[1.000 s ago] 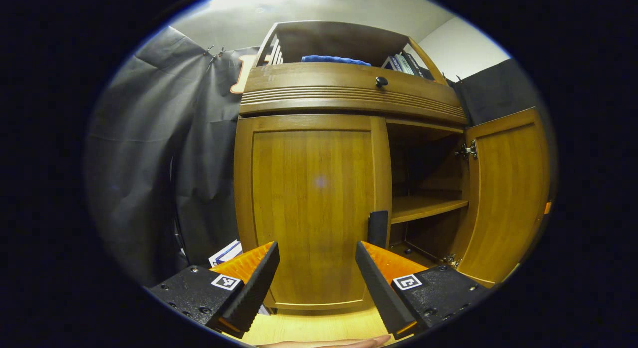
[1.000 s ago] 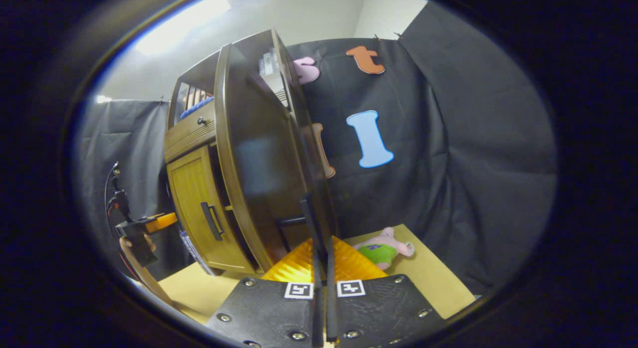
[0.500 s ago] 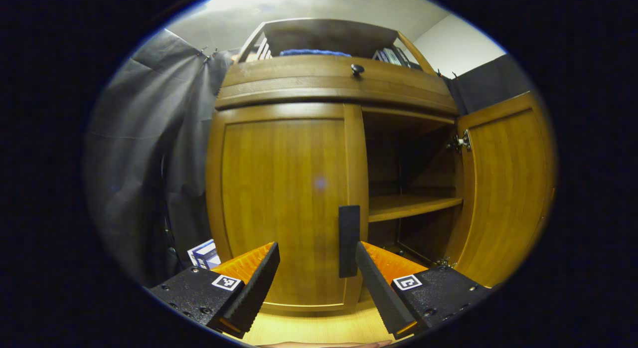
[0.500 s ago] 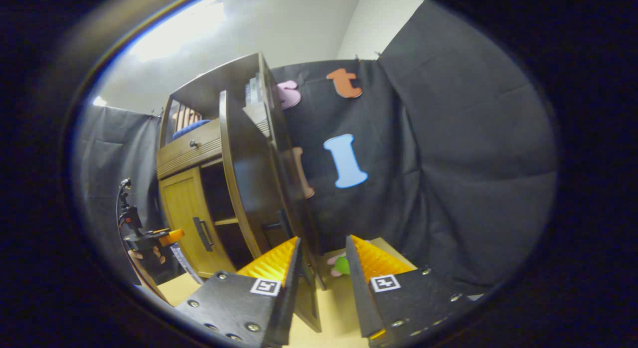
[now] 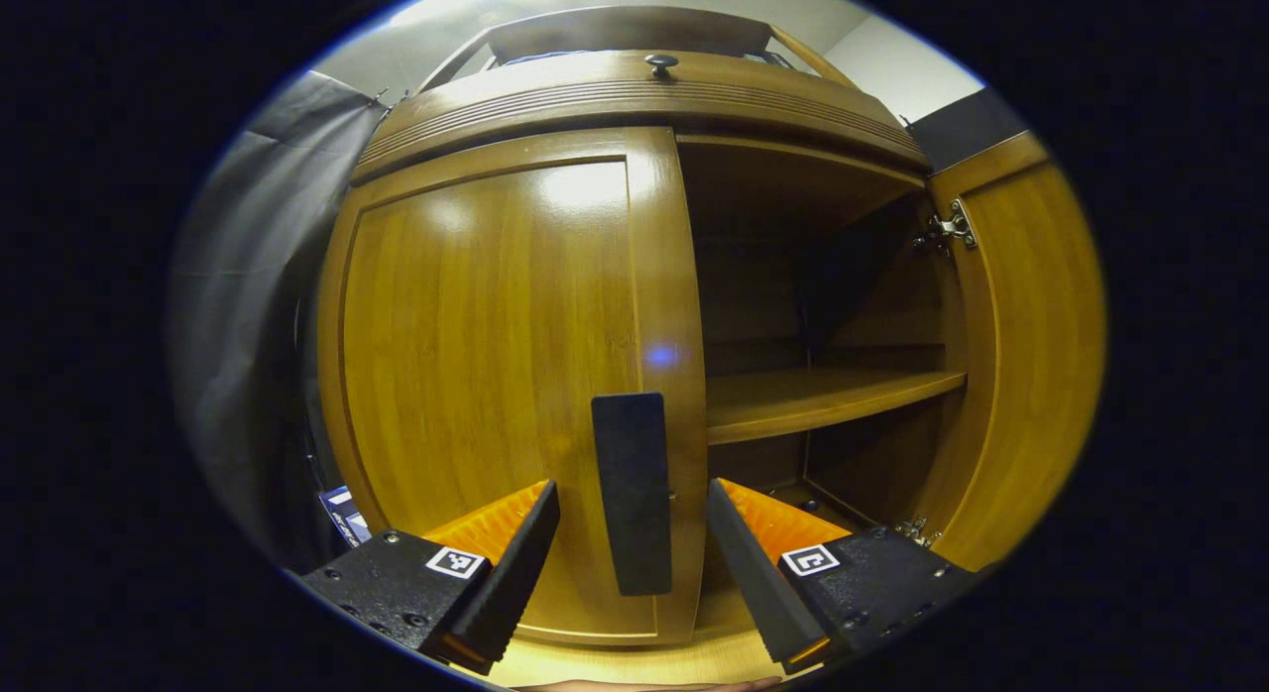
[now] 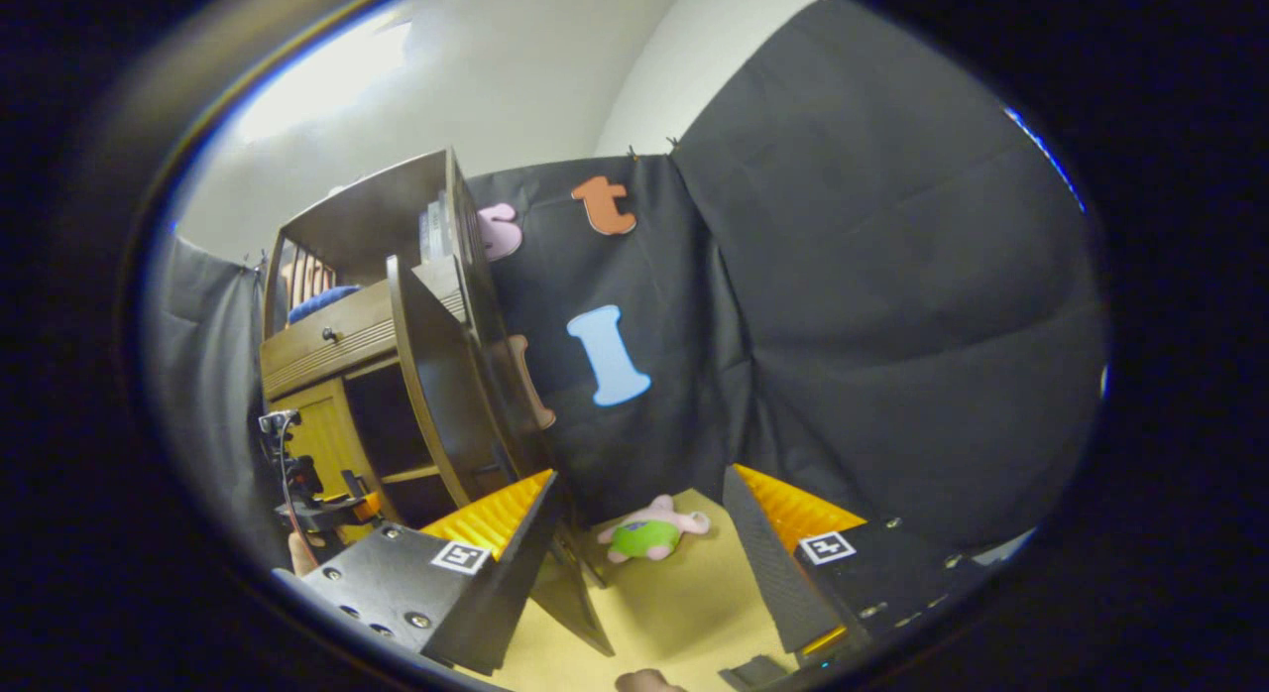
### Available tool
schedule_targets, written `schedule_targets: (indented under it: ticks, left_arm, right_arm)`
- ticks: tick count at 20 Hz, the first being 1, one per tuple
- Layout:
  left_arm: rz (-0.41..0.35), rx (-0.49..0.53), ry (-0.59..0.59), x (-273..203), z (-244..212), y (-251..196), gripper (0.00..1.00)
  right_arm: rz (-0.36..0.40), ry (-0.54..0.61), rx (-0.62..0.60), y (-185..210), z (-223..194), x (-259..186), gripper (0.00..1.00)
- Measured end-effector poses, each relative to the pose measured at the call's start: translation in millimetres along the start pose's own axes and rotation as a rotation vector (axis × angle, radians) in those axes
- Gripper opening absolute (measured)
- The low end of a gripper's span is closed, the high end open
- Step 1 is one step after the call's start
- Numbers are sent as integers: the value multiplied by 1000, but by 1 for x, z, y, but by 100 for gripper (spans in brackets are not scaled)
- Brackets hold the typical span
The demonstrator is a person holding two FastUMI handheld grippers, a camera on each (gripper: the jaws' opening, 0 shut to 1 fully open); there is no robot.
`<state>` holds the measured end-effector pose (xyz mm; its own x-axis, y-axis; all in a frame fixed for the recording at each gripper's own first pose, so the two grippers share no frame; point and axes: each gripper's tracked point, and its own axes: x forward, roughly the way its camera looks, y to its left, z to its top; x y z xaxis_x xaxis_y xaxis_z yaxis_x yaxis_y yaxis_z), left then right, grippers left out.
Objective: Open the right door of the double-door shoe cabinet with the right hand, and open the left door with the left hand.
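My left gripper hangs with its jaws spread wide, the closed honey-brown wooden left door's flat black vertical handle standing between the fingers, neither finger touching it. Beside it the wooden shoe cabinet's right half gapes, a bare wooden shelf inside, the matching wooden right door swung fully out. My right gripper is likewise spread and grips nothing, just beside that open door's dark edge, a small pink-and-green plush toy lying on the tan floor ahead.
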<state>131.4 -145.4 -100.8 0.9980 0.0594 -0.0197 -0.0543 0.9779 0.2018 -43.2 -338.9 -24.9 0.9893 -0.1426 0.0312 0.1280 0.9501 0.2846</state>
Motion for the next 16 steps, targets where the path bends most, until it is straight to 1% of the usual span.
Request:
schedule_targets:
  ticks: [1, 4, 5, 6, 7, 9, 11, 13, 14, 16]
  left_arm:
    - [8, 5, 11, 2, -2, -1, 92]
    - [59, 11, 2, 10, 3, 4, 92]
    - [63, 10, 4, 10, 1, 3, 92]
    - [62, 19, 6, 10, 2, 2, 95]
    - [56, 27, 16, 9, 0, 2, 93]
    - [54, 28, 20, 10, -2, 4, 86]
    - [25, -10, 3, 10, -1, 3, 60]
    - [-1, -16, 11, 8, -3, 5, 34]
    - [-13, -19, 16, 5, -2, 5, 33]
    - [-33, -30, 24, -4, -2, 4, 32]
  right_arm:
    - [4, -8, -23, 6, 4, -5, 98]
    - [38, -18, -48, 28, 14, -16, 98]
    - [58, -19, -50, 39, 15, -21, 98]
    - [81, -16, -53, 49, 13, -25, 98]
    - [100, -9, -53, 59, 12, -30, 98]
    - [136, -4, -60, 79, 12, -40, 98]
    - [168, -19, -69, 98, 19, -49, 99]
    - [181, -33, -84, 114, 26, -60, 98]
    - [190, -37, -95, 121, 28, -65, 100]
    - [197, -39, -117, 133, 30, -72, 100]
